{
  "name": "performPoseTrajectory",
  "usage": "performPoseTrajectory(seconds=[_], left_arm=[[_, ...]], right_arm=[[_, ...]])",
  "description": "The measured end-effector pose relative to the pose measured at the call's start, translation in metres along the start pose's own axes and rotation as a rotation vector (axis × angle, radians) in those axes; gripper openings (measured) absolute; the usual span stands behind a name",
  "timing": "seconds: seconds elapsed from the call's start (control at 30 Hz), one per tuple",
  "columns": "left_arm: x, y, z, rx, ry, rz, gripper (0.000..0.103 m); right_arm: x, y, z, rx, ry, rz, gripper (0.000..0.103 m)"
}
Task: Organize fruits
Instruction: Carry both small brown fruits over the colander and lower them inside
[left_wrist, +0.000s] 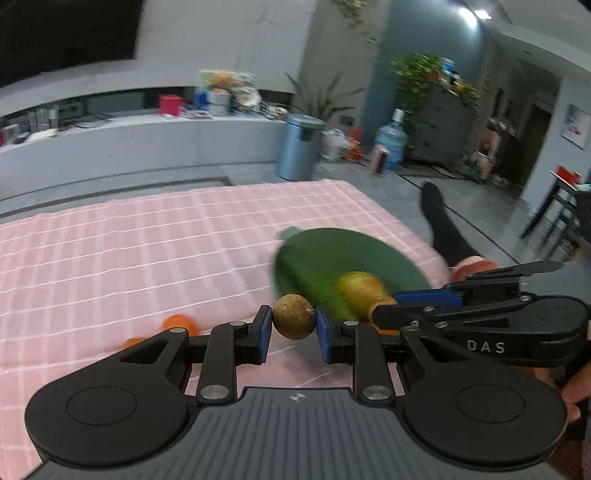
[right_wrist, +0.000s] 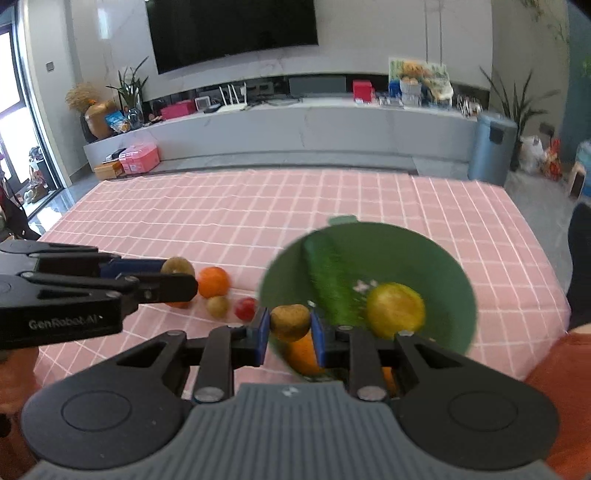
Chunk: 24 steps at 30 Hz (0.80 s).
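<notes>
Left wrist view, from its left side: two orange pieces (left_wrist: 180, 323) lie blurred on the pink checked cloth (left_wrist: 129, 251), partly hidden behind the left gripper (left_wrist: 294, 328). Its blue-padded fingers are closed to a narrow gap around a round, brown, rough-skinned fruit (left_wrist: 294, 320), pinched on both sides. To the right sits the green bowl (left_wrist: 362, 251), smooth and round with a small tab on its far rim, holding a long dark-green cucumber (left_wrist: 314, 280) and a yellowish pear-shaped fruit (left_wrist: 359, 293). The right gripper (left_wrist: 384, 317) reaches in from the far right edge over the bowl's near side; this view does not show what it holds.

Right wrist view, from its left: the left gripper (right_wrist: 181, 280) enters sideways with a brown fruit (right_wrist: 178, 266) at its tips. Just beside it on the cloth (right_wrist: 258, 206) lie an orange (right_wrist: 214, 282), a small tan fruit (right_wrist: 217, 306) and a small red fruit (right_wrist: 246, 308), all of which are unseen from the other camera. The right gripper (right_wrist: 290, 328) is narrowed onto a lumpy brown fruit (right_wrist: 290, 322), held over the near-left rim of the bowl (right_wrist: 436, 266). Inside are the bumpy cucumber (right_wrist: 327, 280), a round yellow fruit (right_wrist: 395, 310) and an orange fruit (right_wrist: 303, 354) at the near edge
</notes>
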<state>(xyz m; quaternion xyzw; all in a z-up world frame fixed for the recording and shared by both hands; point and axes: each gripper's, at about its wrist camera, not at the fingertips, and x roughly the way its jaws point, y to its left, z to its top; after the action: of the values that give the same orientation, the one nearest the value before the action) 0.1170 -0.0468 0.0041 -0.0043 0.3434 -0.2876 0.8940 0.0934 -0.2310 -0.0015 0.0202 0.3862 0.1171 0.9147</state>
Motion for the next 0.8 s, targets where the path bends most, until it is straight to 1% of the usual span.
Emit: performPoseTrajectory(seconds=[0.1,0.17,0.27,0.37,0.43,0.57,0.7,0.8], left_arm=[[0.021,-0.012,0.014,0.021,0.061,-0.045,0.029],[0.039,-0.017,0.022,0.042,0.122,-0.064,0.029],[0.062,-0.02,0.027,0.061,0.2,-0.074,0.029],[0.081,-0.024,0.029,0.07,0.264,-0.11,0.029],[0.086,-0.027,0.027,0.077,0.289,-0.123,0.029],[0.1,-0.037,0.023,0.11,0.337,-0.148,0.028],[0.106,-0.038,0.023,0.118,0.374,-0.145,0.028],[0.108,-0.038,0.024,0.126,0.385,-0.14,0.029]], right_arm=[[0.004,-0.025,0.004,0.038,0.063,0.025,0.02],[0.01,-0.036,0.006,0.034,0.104,0.027,0.02],[0.019,-0.046,0.005,0.013,0.153,0.016,0.02],[0.03,-0.057,0.005,0.034,0.2,0.044,0.02],[0.038,-0.061,0.006,0.042,0.237,0.064,0.02],[0.048,-0.059,0.008,0.002,0.302,0.106,0.02],[0.058,-0.063,0.007,-0.013,0.364,0.122,0.02],[0.062,-0.066,0.007,-0.006,0.383,0.134,0.02]])
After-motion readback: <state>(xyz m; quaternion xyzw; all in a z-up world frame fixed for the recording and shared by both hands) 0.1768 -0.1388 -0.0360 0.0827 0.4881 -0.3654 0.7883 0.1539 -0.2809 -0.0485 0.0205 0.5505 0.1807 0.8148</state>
